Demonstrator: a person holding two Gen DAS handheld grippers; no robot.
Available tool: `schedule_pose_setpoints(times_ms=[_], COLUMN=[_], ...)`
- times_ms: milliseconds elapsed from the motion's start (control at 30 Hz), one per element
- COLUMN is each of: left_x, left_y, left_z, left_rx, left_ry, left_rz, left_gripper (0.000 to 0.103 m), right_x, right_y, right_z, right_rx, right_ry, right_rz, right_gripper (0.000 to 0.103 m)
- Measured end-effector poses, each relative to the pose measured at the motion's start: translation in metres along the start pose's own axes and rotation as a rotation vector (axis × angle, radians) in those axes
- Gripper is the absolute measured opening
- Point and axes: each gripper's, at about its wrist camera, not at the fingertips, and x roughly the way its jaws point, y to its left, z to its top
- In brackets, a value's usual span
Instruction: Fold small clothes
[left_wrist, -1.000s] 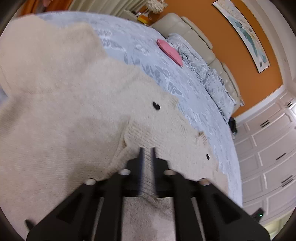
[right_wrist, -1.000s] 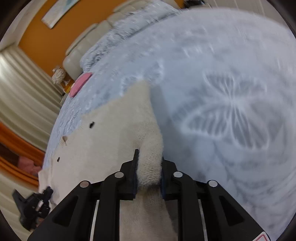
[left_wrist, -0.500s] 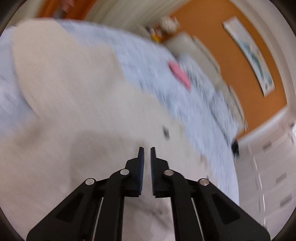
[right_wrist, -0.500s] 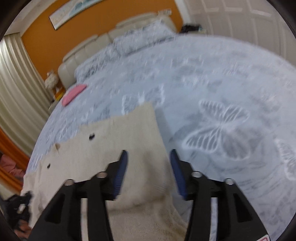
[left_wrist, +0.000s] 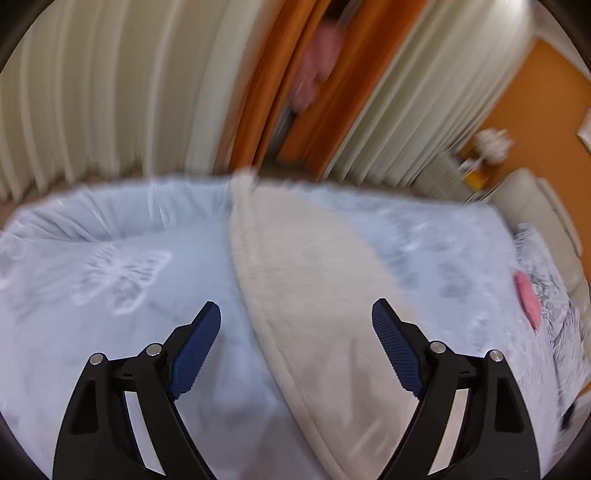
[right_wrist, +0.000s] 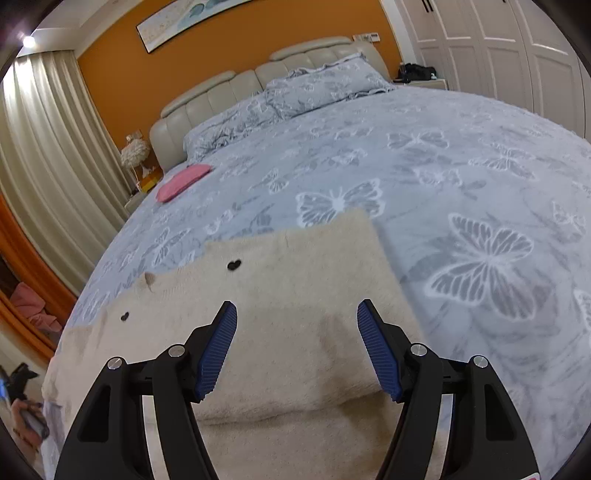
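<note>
While both hand-held grippers (left_wrist: 295, 314) (right_wrist: 297, 314) gape empty over the cream sweater (right_wrist: 295, 295), only the right view shows its black buttons (right_wrist: 233, 264).

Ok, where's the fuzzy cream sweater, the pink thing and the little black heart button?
Fuzzy cream knitted sweater (right_wrist: 303, 291): right wrist view, on its flat folded middle.
Flat pink cloth item (right_wrist: 183, 182): right wrist view, its centre, near the pillows.
Small black heart-shaped button (right_wrist: 233, 264): right wrist view, on the button itself.

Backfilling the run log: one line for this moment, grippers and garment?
left gripper: open, empty | right gripper: open, empty | cream sweater: flat on bedspread, sleeve folded in | pink cloth: near pillows
</note>
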Motion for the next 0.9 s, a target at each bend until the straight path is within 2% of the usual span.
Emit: schedule_pose_setpoints(times_ms=[33, 67, 100, 133, 200, 233, 333, 500, 600, 667, 700, 733, 767, 800, 867, 900], left_x=[0.016, 0.013, 0.013, 0.018, 0.021, 0.018, -0.020, -0.122, -0.187, -0.212, -0.215, -0.213, -0.209, -0.205, -0.191, -0.185], left_y=[0.005, -0.001, -0.009, -0.013, -0.031, -0.037, -0.075, -0.154, -0.188, -0.202, -0.204, -0.203, -0.196, -0.190, -0.166, -0.153], left_z=[0.005, 0.006, 0.006, 0.006, 0.005, 0.006, -0.004, -0.067, -0.143, -0.205, -0.237, -0.260, -0.296, -0.312, -0.332, -0.334], left_rx=[-0.029, 0.005, 0.038, 0.052, 0.111, 0.127, 0.224, 0.416, 0.532, 0.608, 0.629, 0.640, 0.632, 0.615, 0.528, 0.477], left_ry=[0.064, 0.001, -0.016, 0.014, 0.035, 0.031, -0.077, -0.123, -0.090, 0.024, 0.093, 0.143, 0.204, 0.217, 0.196, 0.196], left_rz=[0.011, 0.022, 0.014, -0.021, -0.024, -0.063, -0.150, -0.444, -0.644, -0.747, -0.765, -0.762, -0.727, -0.694, -0.629, -0.625], left_gripper=[0.084, 0.084, 0.075, 0.048, 0.011, 0.009, 0.008, 0.008, 0.009, 0.014, 0.018, 0.039, 0.056, 0.083, 0.083, 0.083], right_x=[0.002, 0.003, 0.004, 0.005, 0.007, 0.008, 0.008, 0.003, 0.001, 0.001, 0.002, 0.003, 0.004, 0.005, 0.006, 0.007], right_y=[0.001, 0.003, 0.004, 0.005, 0.006, 0.006, 0.005, -0.001, -0.005, -0.009, -0.010, -0.011, -0.011, -0.012, -0.012, -0.011], right_z=[-0.001, -0.002, -0.003, -0.004, -0.006, -0.005, -0.005, 0.000, 0.002, 0.003, 0.004, 0.004, 0.004, 0.004, 0.005, 0.006], right_rx=[-0.009, -0.016, -0.021, -0.024, -0.029, -0.028, -0.015, 0.017, 0.041, 0.064, 0.069, 0.070, 0.070, 0.068, 0.058, 0.048], right_ry=[0.006, 0.009, 0.013, 0.017, 0.025, 0.028, 0.032, 0.029, 0.033, 0.042, 0.050, 0.057, 0.064, 0.072, 0.084, 0.088], right_rz=[-0.002, -0.003, -0.003, -0.001, 0.003, 0.005, 0.011, 0.031, 0.044, 0.060, 0.068, 0.070, 0.072, 0.075, 0.082, 0.086], right_gripper=[0.067, 0.067, 0.067, 0.067, 0.067, 0.067, 0.067, 0.067, 0.067, 0.067, 0.068, 0.068, 0.068, 0.068, 0.068, 0.069])
